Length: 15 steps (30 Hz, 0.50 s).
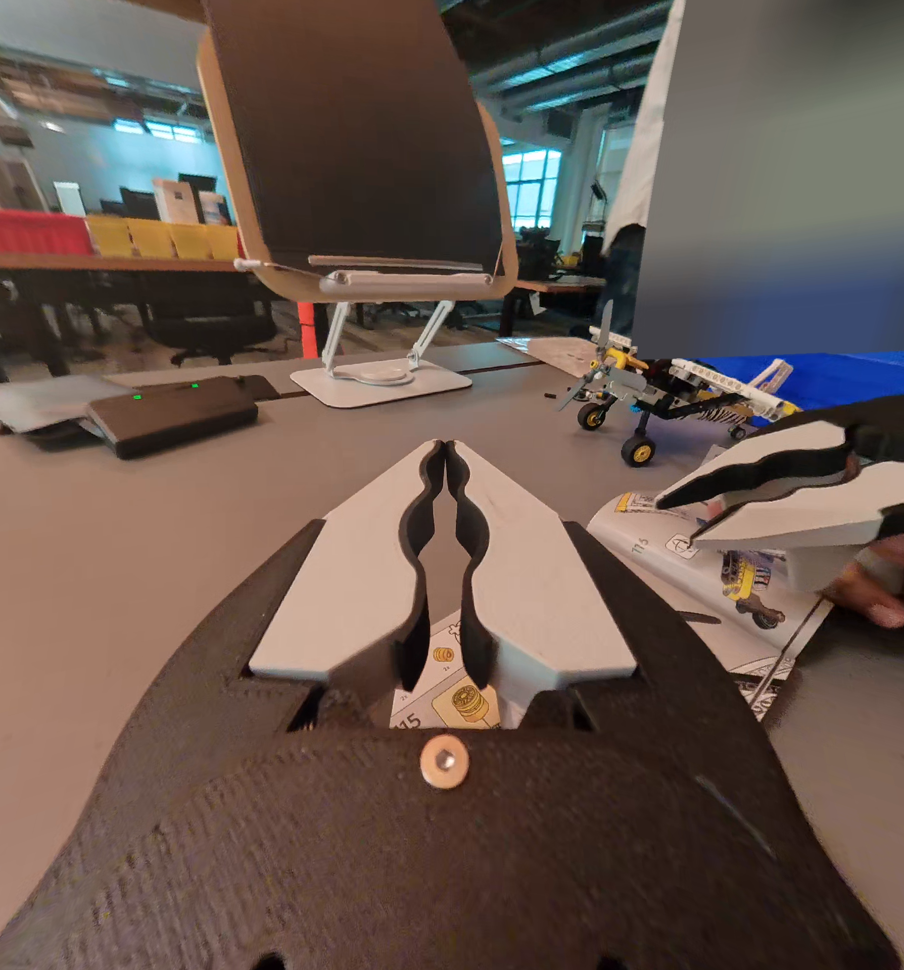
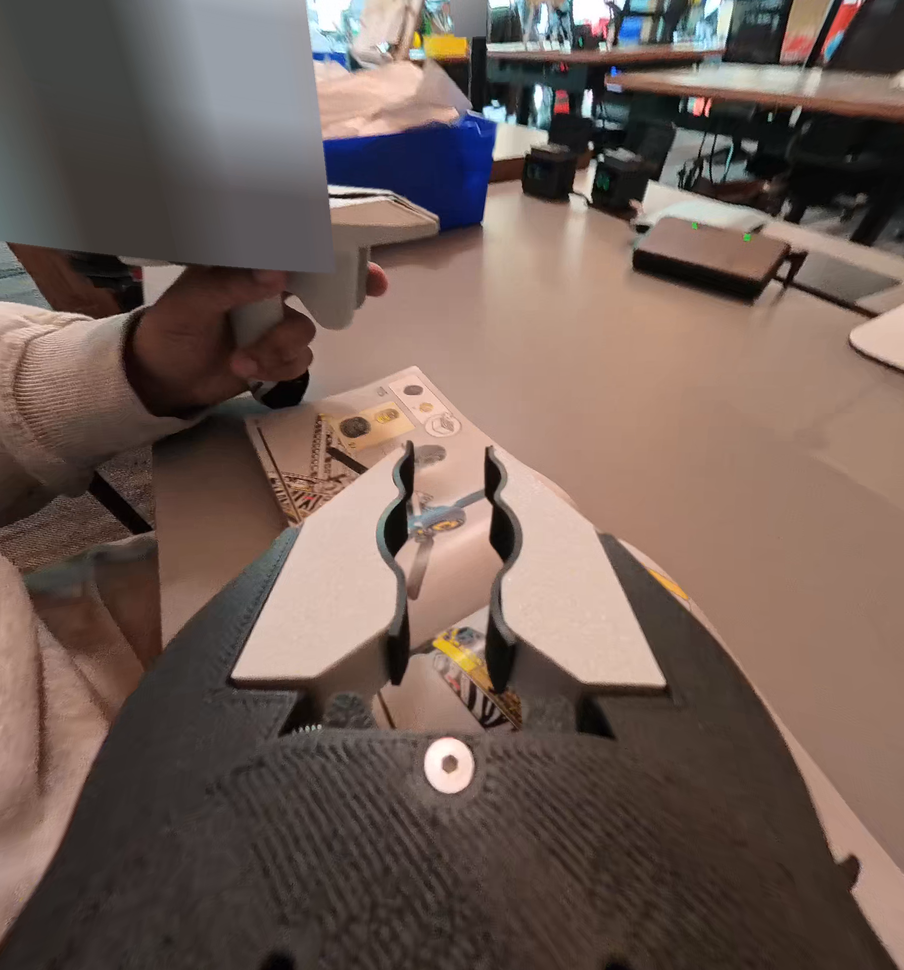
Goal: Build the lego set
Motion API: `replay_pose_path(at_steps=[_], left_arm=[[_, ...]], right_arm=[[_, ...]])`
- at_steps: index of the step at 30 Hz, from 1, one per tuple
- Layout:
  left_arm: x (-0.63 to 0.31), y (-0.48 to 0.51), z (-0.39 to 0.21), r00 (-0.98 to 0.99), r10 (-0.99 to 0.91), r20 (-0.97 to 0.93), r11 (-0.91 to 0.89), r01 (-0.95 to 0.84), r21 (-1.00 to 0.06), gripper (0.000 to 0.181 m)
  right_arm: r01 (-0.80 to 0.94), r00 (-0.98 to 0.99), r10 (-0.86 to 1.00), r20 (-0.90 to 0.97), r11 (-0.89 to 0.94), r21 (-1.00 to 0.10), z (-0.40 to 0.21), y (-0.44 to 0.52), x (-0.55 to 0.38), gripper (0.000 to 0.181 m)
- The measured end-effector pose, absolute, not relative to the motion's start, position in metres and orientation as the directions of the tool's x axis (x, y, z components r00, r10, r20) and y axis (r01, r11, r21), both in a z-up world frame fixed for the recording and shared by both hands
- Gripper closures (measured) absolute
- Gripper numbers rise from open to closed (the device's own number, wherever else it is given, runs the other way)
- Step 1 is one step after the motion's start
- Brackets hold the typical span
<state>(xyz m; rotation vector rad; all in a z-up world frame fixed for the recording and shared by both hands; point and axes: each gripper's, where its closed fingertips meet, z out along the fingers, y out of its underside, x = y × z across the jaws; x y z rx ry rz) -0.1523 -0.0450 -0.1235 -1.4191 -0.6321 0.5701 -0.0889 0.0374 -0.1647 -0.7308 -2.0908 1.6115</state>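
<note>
A partly built lego plane (image 1: 665, 399) with yellow-hubbed wheels and a grey propeller stands on the grey table at the far right. An open instruction booklet (image 1: 712, 582) lies in front of it and also shows in the right wrist view (image 2: 365, 420). My left gripper (image 1: 445, 446) is shut and empty, hovering over the booklet's left page and the bare table. My right gripper (image 2: 448, 456) is open and empty, held low over the booklet. It also shows in the left wrist view (image 1: 675, 519), tips close to the page.
A tablet on a white stand (image 1: 381, 383) stands at the back of the table. A black box with green lights (image 1: 176, 414) lies back left. A blue bin (image 2: 413, 168) sits behind the plane. A hand in a cream sleeve (image 2: 213, 346) holds the left gripper's handle.
</note>
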Motion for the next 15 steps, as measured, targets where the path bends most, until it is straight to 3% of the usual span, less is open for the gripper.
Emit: replay_pose_path(at_steps=[4,7,9,15], left_arm=[[-0.148,-0.049,-0.12,0.69,0.724,-0.008,0.043,-0.057,-0.997,0.181],[-0.149,-0.051,-0.115,0.658,0.75,-0.067,0.014,-0.117,-0.993,0.181],[-0.159,-0.055,-0.117,0.593,0.798,-0.113,-0.04,-0.134,-0.99,0.181],[-0.167,-0.059,-0.119,0.542,0.829,-0.137,-0.078,-0.131,-0.988,0.181]], right_arm=[[0.014,-0.771,0.629,0.101,0.176,-0.984,-0.144,0.042,-0.072,0.161],[-0.136,-0.689,0.691,0.217,0.171,-0.976,-0.126,0.057,-0.058,0.179],[-0.208,-0.627,0.733,0.264,0.169,-0.964,-0.117,0.067,-0.051,0.181],[-0.143,-0.604,0.755,0.256,0.213,-0.967,-0.135,0.073,-0.037,0.166]])
